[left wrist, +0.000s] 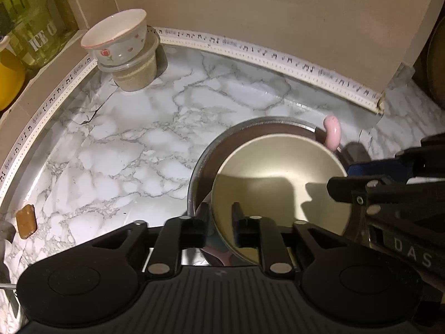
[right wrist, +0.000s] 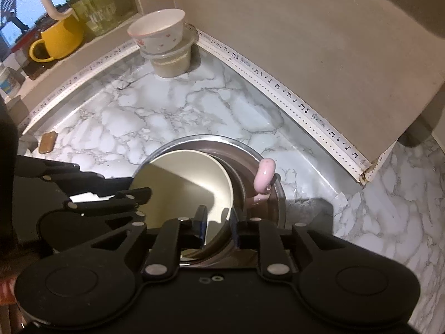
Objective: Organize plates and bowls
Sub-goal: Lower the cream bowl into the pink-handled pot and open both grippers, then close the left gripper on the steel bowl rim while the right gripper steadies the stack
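I see a marble-pattern counter (left wrist: 133,150) meeting beige walls (right wrist: 306,41) in a corner, edged by white trim with music notes (left wrist: 278,55). A window ledge (right wrist: 91,47) at left shows blue daylight outside

White capitals on the green glass jar (left wrist: 39,36) on the window ledge read "ICE C", the rest cut off by the jar's curve. The letters "DAS" stand on the black body of the right tongs (left wrist: 414,253). Small musical notes run along the white edging strip (left wrist: 250,48) at the back of the desk; its script word is too small to read.
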Available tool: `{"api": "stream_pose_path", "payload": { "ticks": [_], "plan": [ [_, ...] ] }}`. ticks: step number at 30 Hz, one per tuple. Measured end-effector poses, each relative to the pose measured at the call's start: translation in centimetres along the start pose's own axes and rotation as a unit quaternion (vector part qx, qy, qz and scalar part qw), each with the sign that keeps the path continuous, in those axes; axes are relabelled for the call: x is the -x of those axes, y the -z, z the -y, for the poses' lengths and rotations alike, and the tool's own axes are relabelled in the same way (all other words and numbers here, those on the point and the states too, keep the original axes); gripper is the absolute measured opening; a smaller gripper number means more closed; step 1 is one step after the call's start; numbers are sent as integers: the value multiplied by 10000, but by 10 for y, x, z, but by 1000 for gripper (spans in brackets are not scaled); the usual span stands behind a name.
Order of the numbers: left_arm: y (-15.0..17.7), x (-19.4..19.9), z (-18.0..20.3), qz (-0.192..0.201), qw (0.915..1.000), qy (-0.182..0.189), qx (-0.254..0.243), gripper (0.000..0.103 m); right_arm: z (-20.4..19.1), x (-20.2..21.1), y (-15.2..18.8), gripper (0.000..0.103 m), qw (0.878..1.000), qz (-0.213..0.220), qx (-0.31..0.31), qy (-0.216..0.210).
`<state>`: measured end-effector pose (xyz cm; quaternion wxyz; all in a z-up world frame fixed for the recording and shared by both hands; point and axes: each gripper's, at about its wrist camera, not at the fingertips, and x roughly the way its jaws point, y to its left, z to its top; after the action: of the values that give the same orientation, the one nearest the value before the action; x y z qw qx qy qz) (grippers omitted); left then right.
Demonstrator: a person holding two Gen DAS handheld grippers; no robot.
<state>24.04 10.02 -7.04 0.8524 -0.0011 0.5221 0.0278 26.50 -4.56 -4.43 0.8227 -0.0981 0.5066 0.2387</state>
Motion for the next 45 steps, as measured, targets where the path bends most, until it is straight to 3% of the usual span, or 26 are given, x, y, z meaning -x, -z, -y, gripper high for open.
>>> {"api": "stream_pose_path", "payload": {
  "ticks": [8, 16, 17, 19, 21, 29, 45],
  "plan": [
    [0, 26, -10, 225, 9992, 242, 202, 27, 7, 27, 10, 27, 9995, 153, 18, -285],
    [0, 43, -30, 454, 9982, 138, 354, 29, 21, 49, 23, 36, 9988, 259, 52, -412],
    [1, 43, -33, 465, 9981, 114, 376, 32, 23, 50, 25, 39, 9988, 274, 32, -400],
    [2, 43, -39, 503, 9978, 46, 435, 59, 27, 51, 28, 43, 9987, 288, -15, -424],
    [4, 43, -43, 607, 9972, -53, 435, 68, 32, 51, 31, 46, 9988, 287, -70, -402],
    [-1, 28, -59, 581, 9963, -89, 624, 68, 45, 38, 42, 70, 9988, 188, -228, -380],
    [-11, -25, -82, 251, 9911, 339, 1260, 68, 65, -17, 50, 62, 9969, -169, -638, -424]
  ]
}}
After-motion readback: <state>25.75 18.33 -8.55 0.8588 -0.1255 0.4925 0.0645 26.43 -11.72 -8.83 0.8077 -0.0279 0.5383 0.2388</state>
